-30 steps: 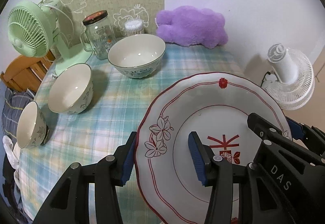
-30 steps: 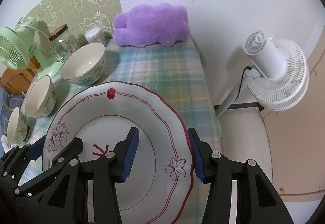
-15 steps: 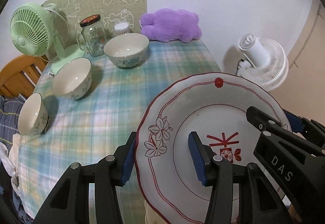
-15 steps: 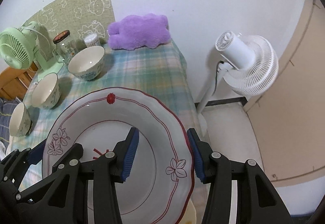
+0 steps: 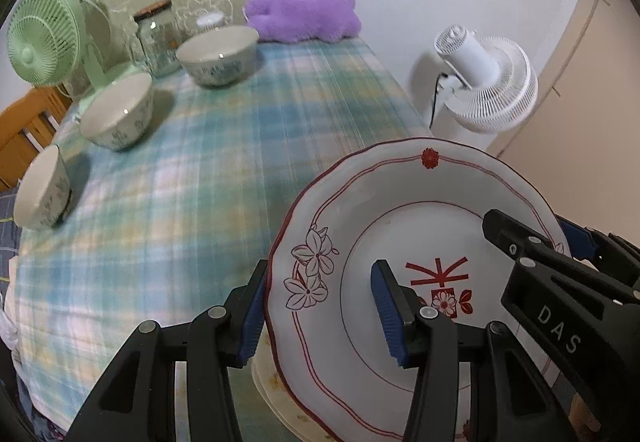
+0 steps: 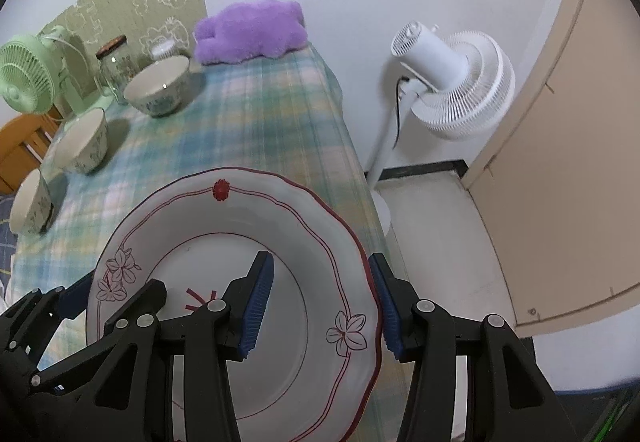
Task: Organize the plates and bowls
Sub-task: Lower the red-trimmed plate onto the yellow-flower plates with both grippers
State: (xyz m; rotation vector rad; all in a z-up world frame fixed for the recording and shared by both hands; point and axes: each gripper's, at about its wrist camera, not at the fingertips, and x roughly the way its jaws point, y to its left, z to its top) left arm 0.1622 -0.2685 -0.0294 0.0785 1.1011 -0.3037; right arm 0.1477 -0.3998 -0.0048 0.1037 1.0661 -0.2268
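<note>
A large white plate (image 5: 400, 201) with red trim and flower prints hangs tilted over the near right end of the checked tablecloth (image 5: 224, 177). My left gripper (image 5: 320, 314) is shut on its left rim, one blue pad outside and one in the well. On the opposite rim my right gripper (image 6: 320, 306) is shut the same way. In the right wrist view the plate (image 6: 224, 217) fills the lower middle. Three empty bowls stand along the left side: a large one (image 5: 218, 55), a medium one (image 5: 118, 113) and a small one (image 5: 40, 189).
A cream plate (image 5: 276, 386) shows partly under the held plate. At the far end stand a green desk fan (image 5: 42, 37), a glass jar (image 5: 156, 37) and a purple plush (image 5: 304, 15). Off the table's right edge are a white floor fan (image 6: 452, 81) and a beige door (image 6: 560, 121).
Both grippers have carried the plate back toward the table's near right end. The bowls and far objects look farther away, and the floor fan and door have come into view.
</note>
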